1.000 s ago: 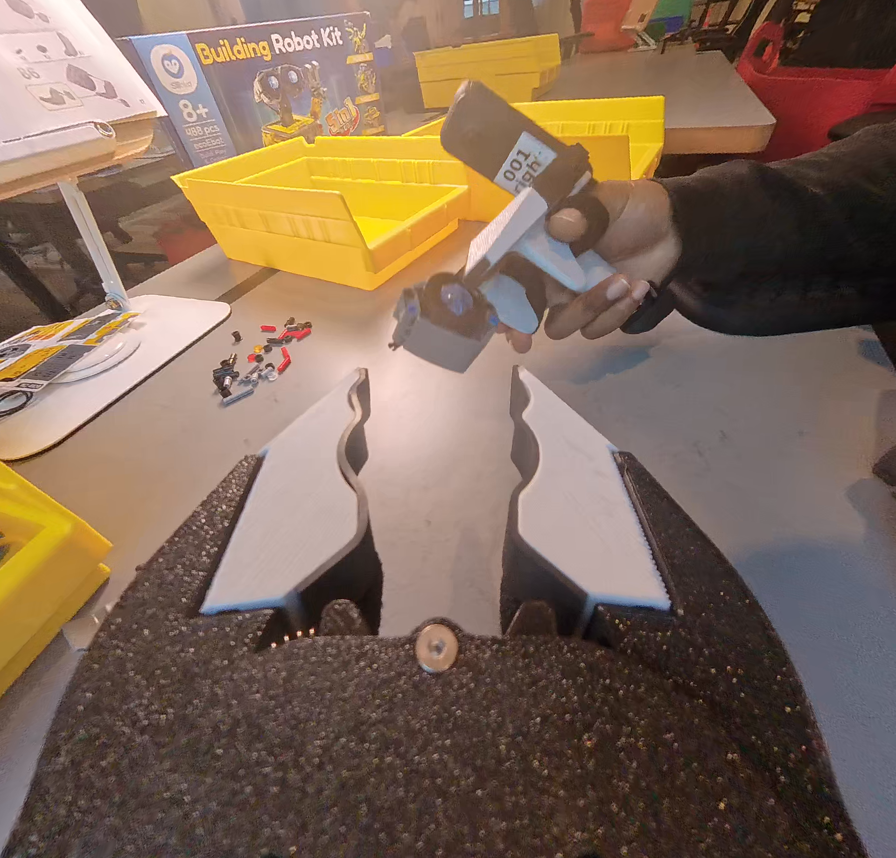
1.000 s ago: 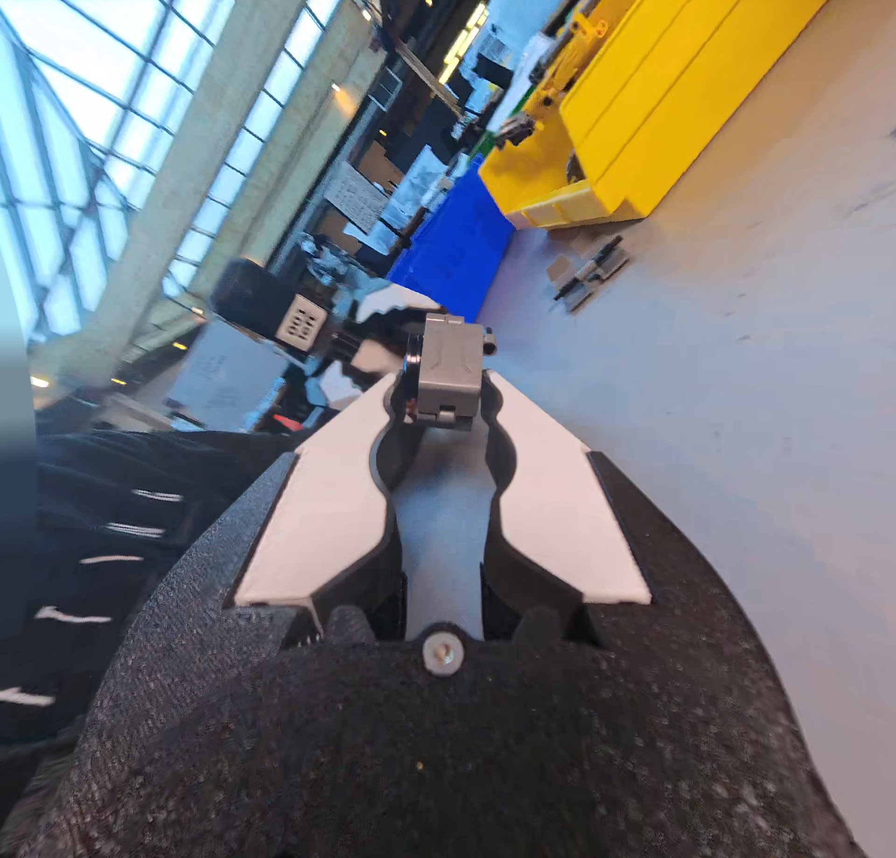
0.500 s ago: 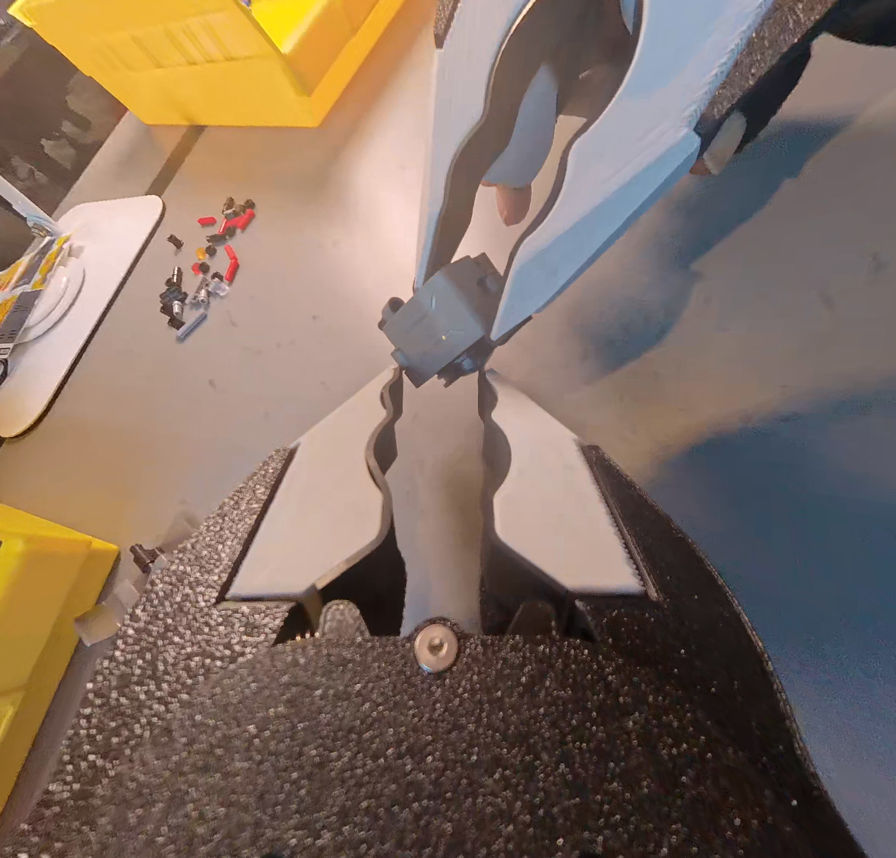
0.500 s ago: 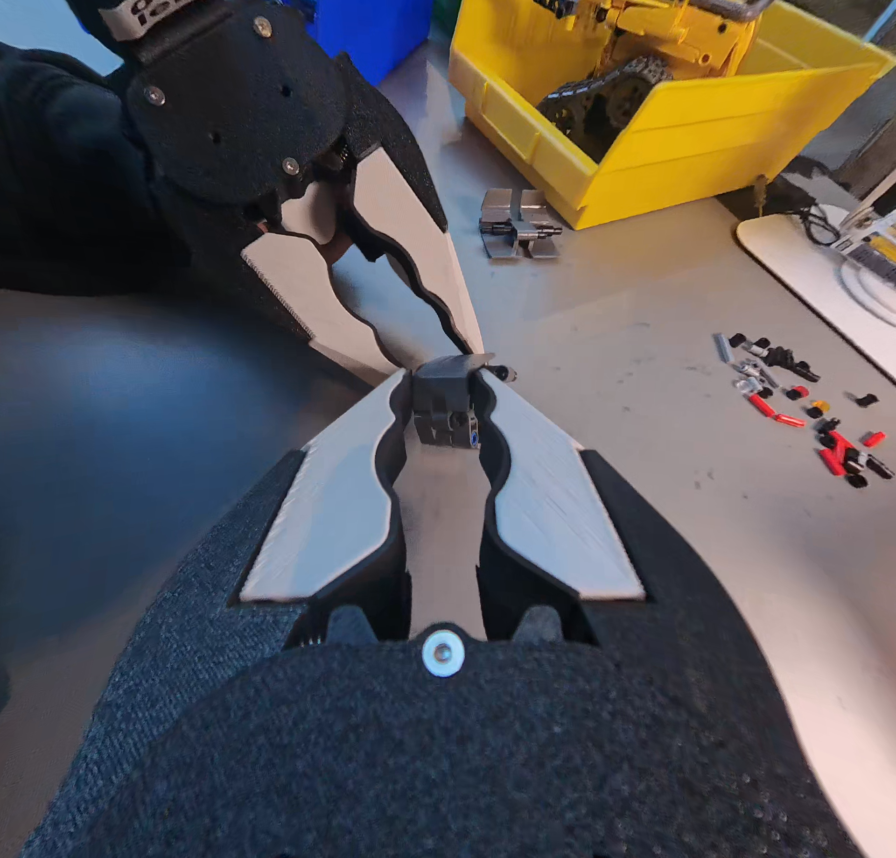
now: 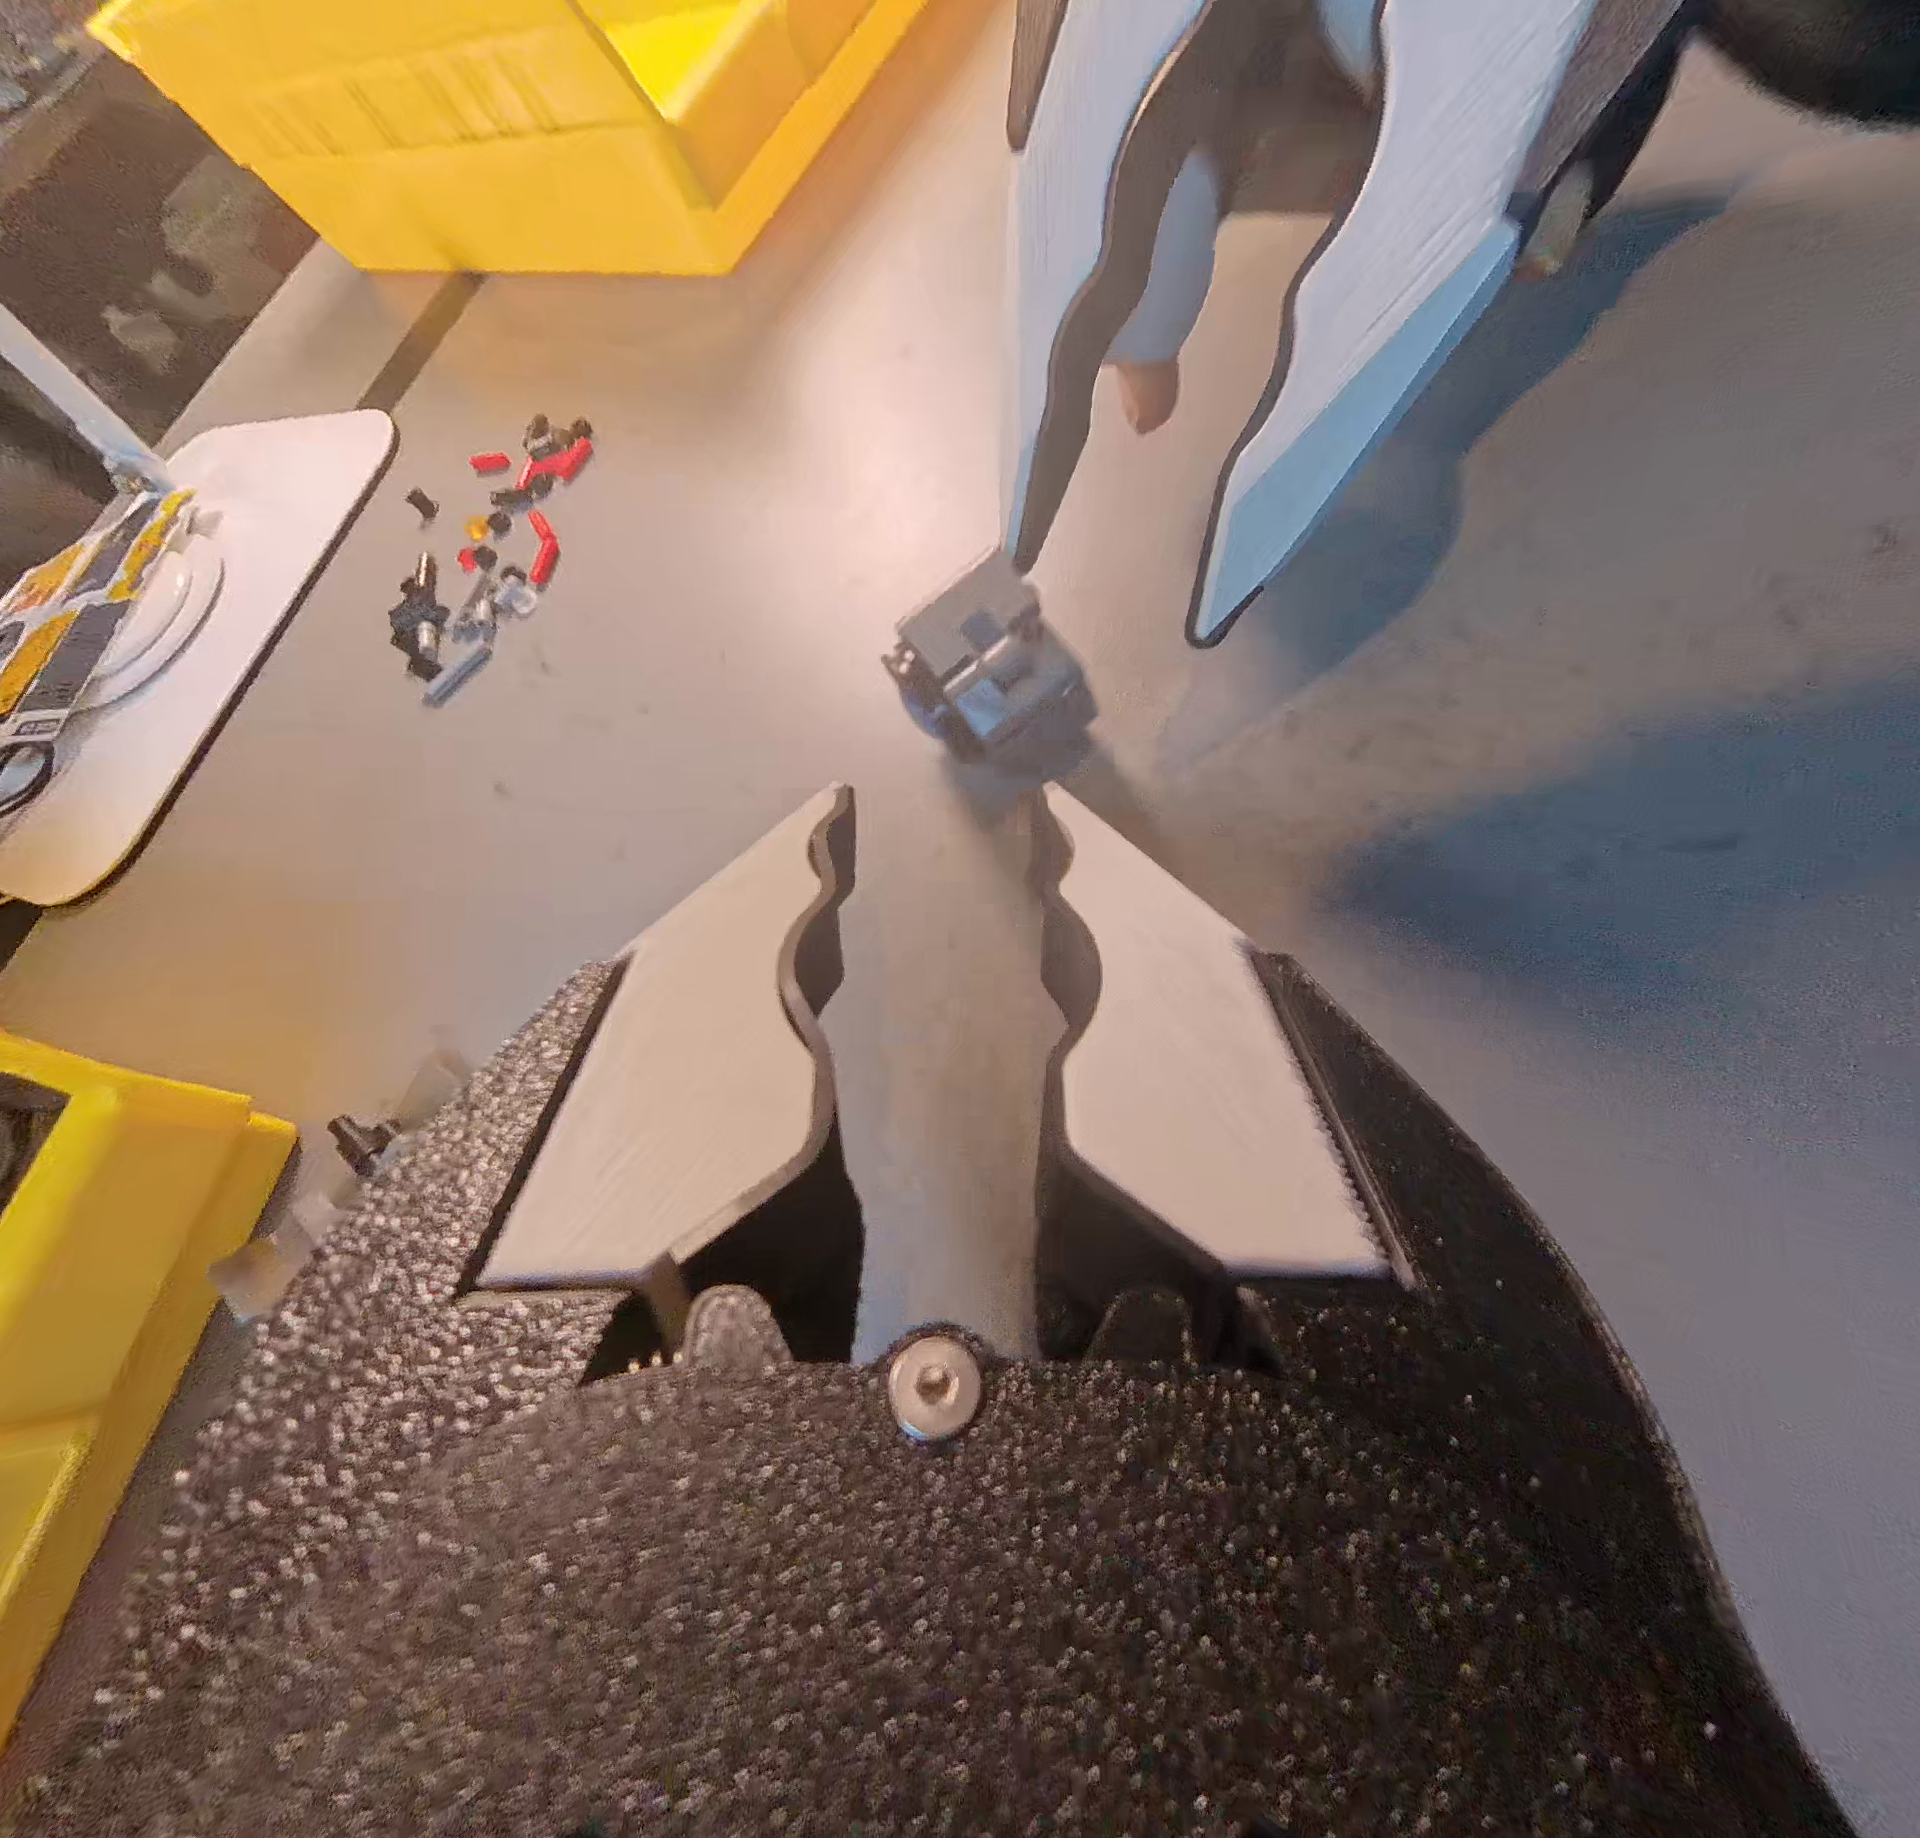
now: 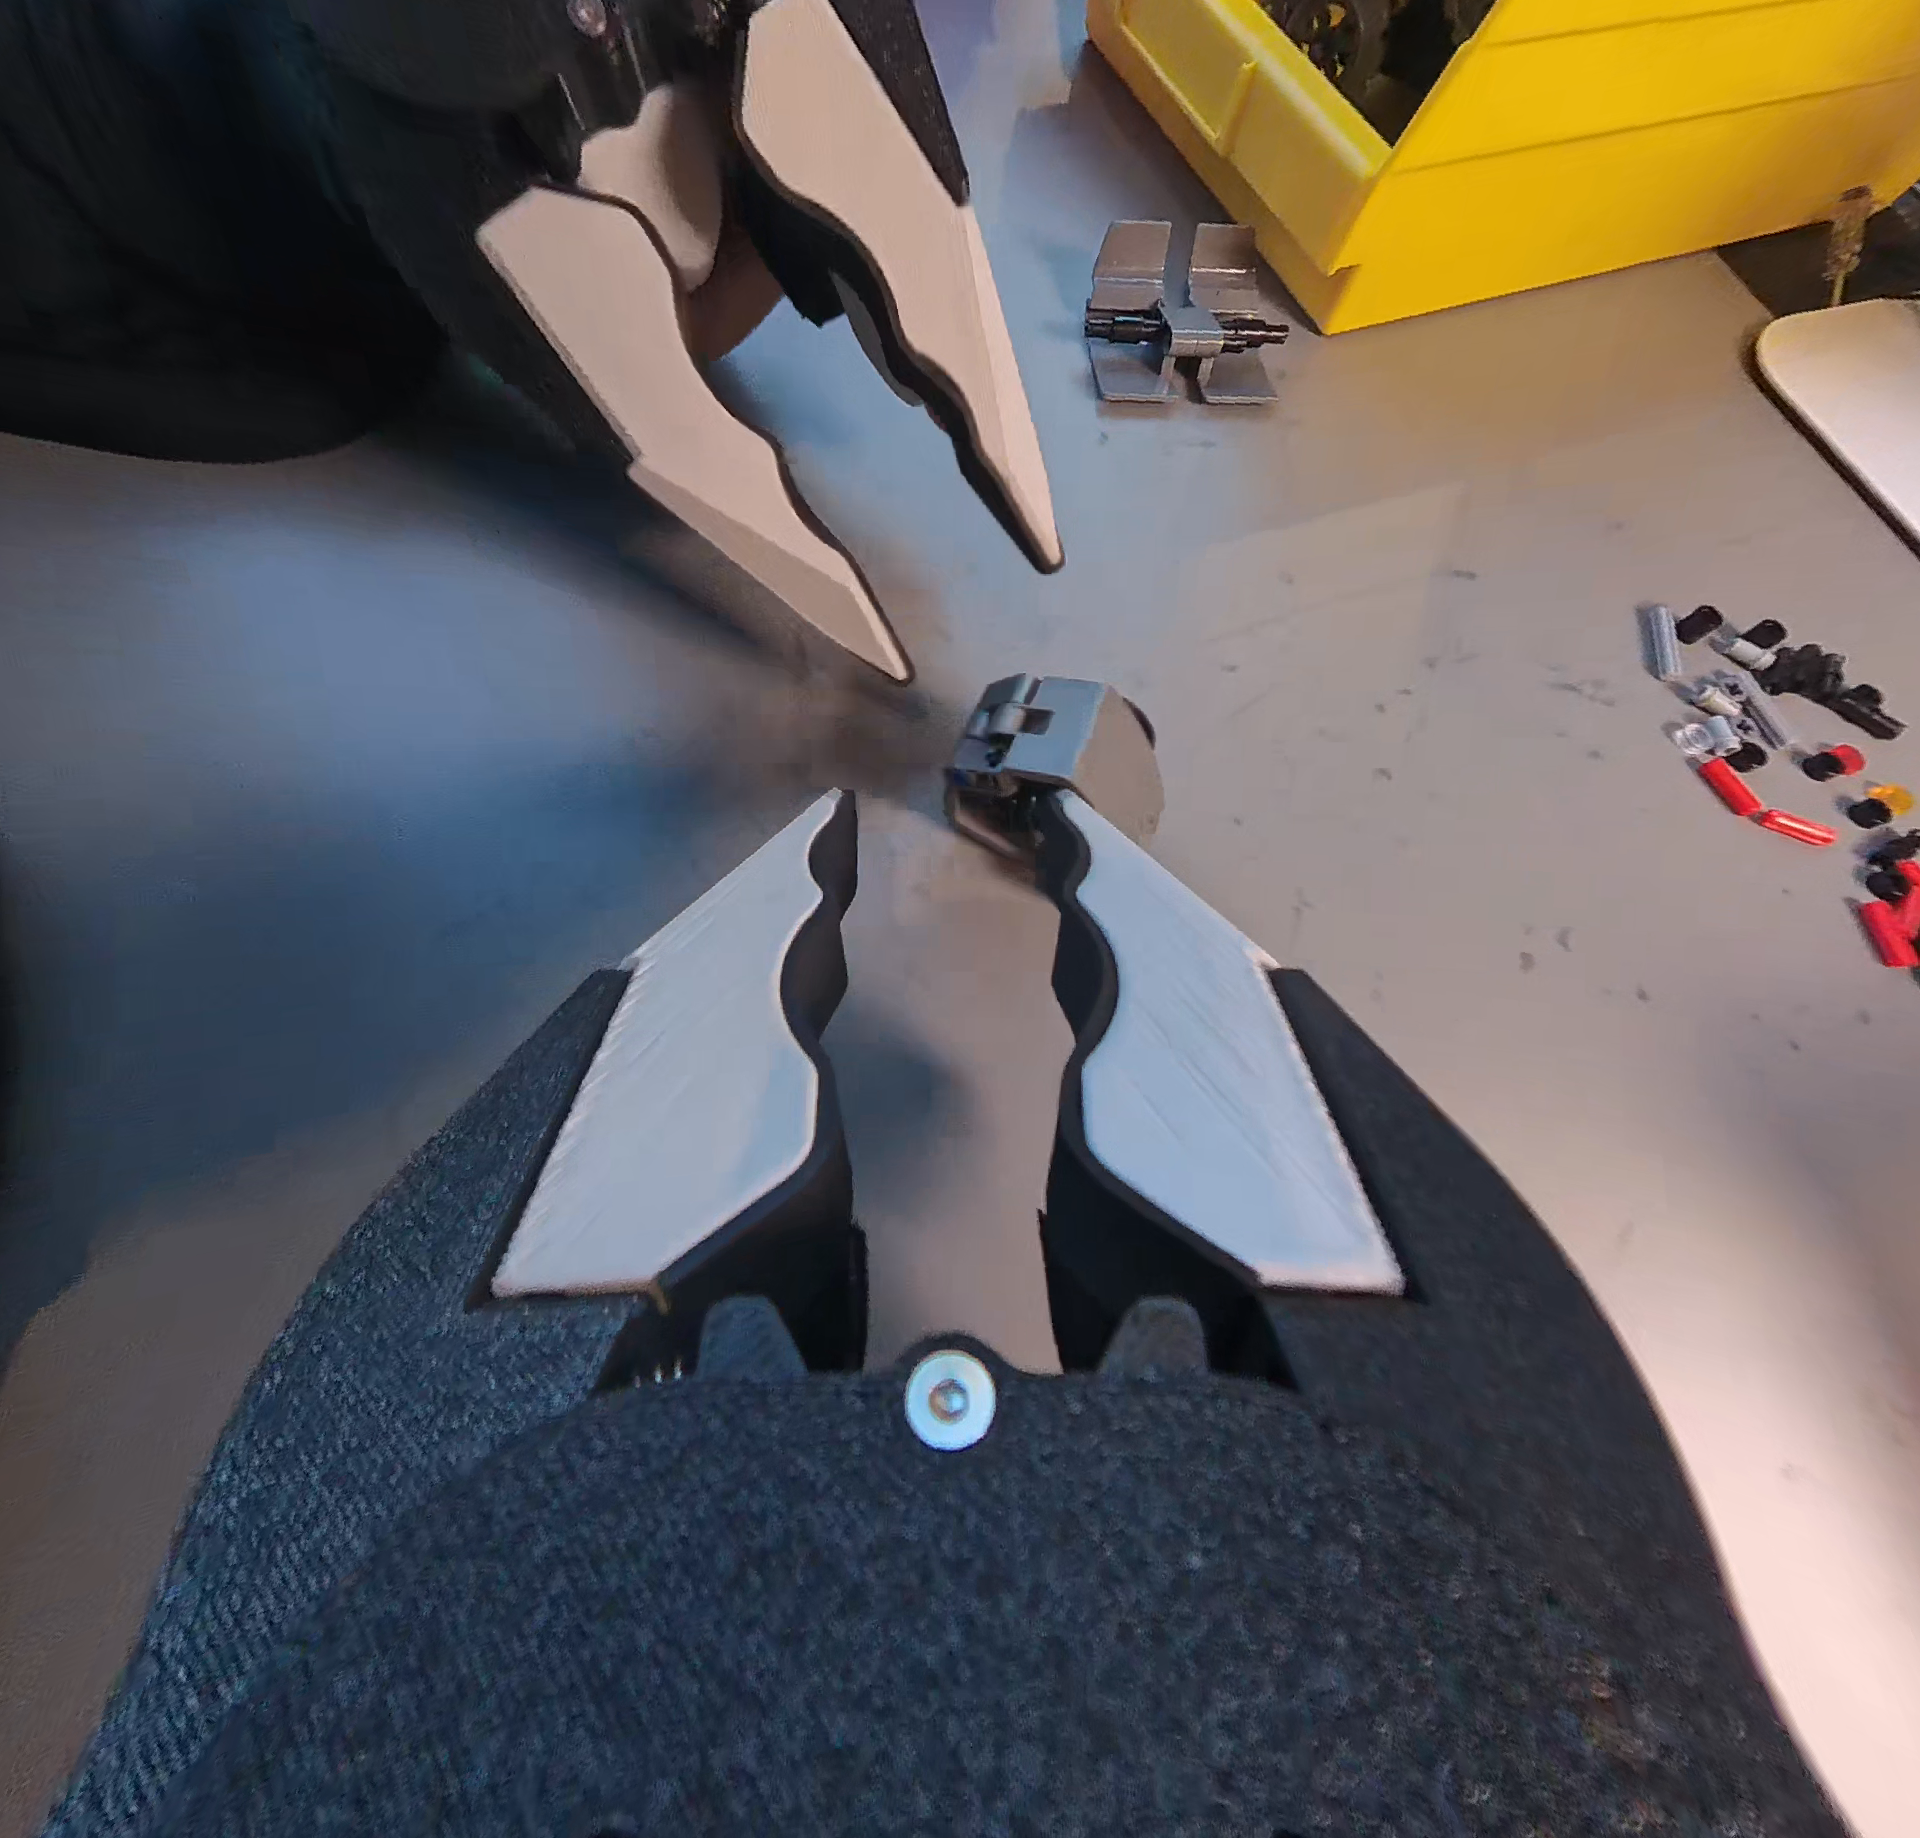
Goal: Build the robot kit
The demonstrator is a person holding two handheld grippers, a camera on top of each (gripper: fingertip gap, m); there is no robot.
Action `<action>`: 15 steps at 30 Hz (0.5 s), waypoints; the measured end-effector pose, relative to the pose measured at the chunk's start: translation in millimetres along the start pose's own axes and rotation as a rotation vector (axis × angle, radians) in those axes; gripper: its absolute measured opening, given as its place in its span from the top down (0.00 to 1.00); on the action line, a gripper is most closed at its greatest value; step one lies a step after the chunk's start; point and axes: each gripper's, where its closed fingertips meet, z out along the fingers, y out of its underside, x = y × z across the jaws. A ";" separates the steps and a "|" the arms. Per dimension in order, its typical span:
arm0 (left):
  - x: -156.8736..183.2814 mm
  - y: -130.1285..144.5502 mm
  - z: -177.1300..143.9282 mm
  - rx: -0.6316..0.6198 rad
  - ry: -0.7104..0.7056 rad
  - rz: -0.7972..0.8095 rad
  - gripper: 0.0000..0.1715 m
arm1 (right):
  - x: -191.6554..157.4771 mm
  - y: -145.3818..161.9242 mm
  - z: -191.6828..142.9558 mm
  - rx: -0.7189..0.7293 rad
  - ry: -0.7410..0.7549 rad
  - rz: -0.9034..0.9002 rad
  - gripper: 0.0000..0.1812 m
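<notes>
Two yellow plastic bins (image 5: 499, 95) (image 6: 1558, 126) flank our grey table (image 5: 1558, 853), one holding a tracked yellow model; near them we see a white board (image 5: 208, 593), a flat grey assembly (image 6: 1179, 318) and scattered red and black pins (image 5: 488, 552); our left gripper (image 5: 945, 801) and right gripper (image 6: 945, 806) both gape, empty, the blocky grey brick module (image 5: 987, 671) lying on the table between them, just beyond their tips
</notes>
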 end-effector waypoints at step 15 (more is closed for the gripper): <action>-0.5 -6.3 42.3 -0.075 0.131 0.363 0.74 | 21.5 6.6 -8.6 0.023 0.017 -0.044 0.76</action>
